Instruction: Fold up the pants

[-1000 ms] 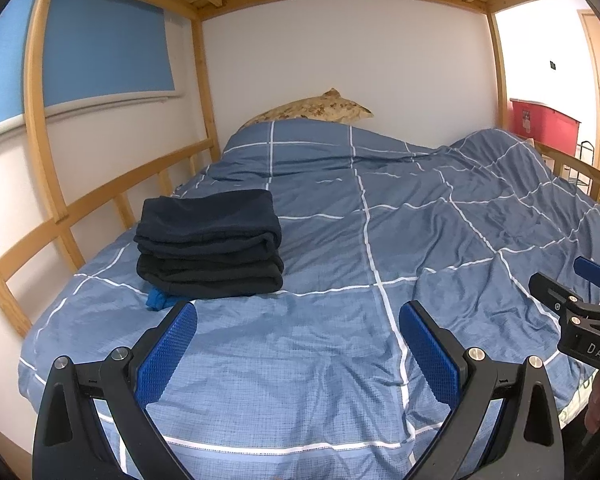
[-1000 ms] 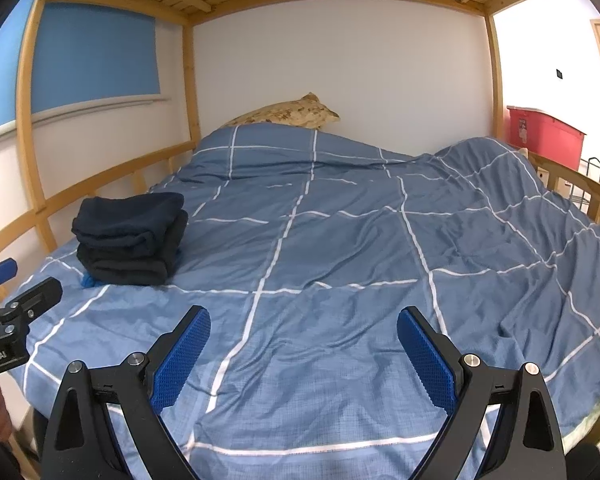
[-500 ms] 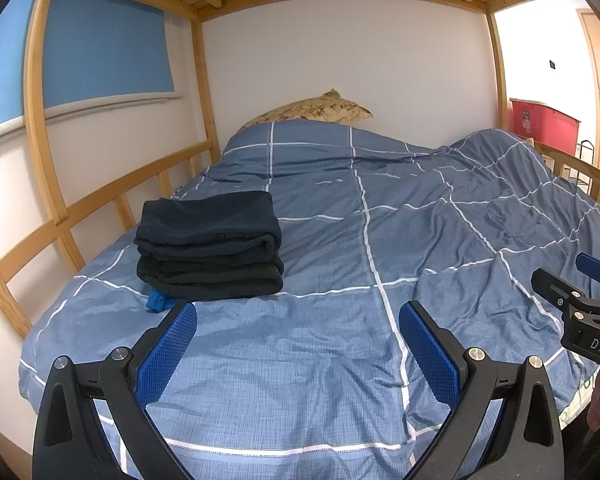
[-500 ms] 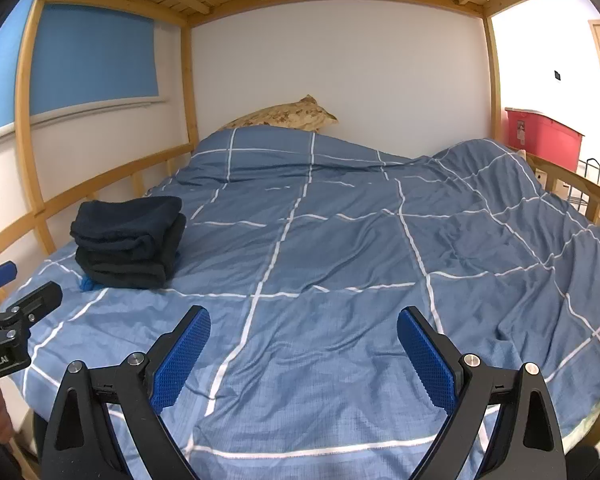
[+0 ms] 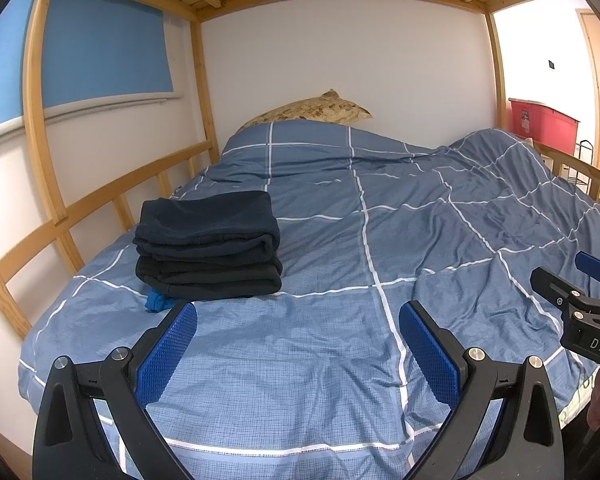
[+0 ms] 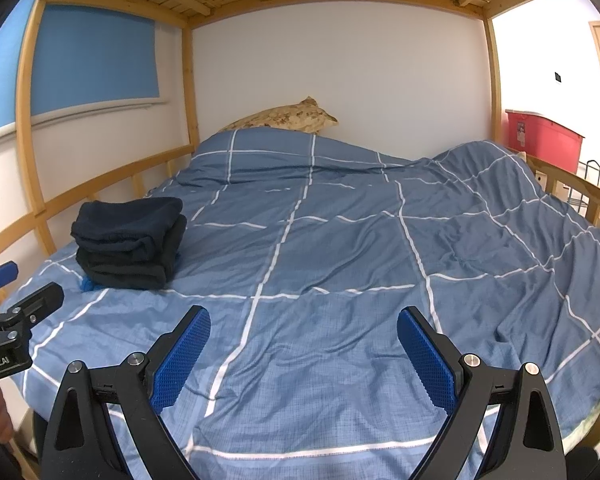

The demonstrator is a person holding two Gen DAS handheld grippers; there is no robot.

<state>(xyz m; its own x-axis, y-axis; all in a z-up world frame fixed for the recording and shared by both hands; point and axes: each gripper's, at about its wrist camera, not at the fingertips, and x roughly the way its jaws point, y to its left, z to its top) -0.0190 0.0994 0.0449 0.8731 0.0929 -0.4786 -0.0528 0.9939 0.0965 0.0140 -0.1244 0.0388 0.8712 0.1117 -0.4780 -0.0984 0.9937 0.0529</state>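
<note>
Bed (image 5: 340,360), bunk type, wooden frame; fills most of both wrist views, covered by a blue duvet (image 6: 340,248) with white grid lines, rumpled toward the right of the frame.

Pillow (image 5: 316,108), tan patterned, at upper centre against the white wall, partly under the duvet's far edge.

Storage bin (image 6: 544,140), red, upper right, beyond the bed rail.

Pants (image 5: 208,244), dark navy, lying as a neat folded stack of layers at left centre of the left wrist view, on the duvet and near the wooden side rail (image 5: 100,208). Whether the stack is one garment or several cannot be told. A small bright blue scrap of cloth (image 5: 156,302) shows at its lower left corner, touching it.

Left gripper (image 5: 296,348), lower centre of its own view; blue pads spread wide apart, nothing between them, above bare duvet, just short of the stack.

Right gripper (image 6: 304,350), lower centre of its own view; pads likewise wide apart and empty, above bare duvet, well apart from the stack.

Step in hand, as a judgement: folding looks complete, both grippers free and clear of the garment. No unfolded garment is in view. Next move likely calls only for a check that the stack sits square, or for fetching another garment from outside the frame.
</note>
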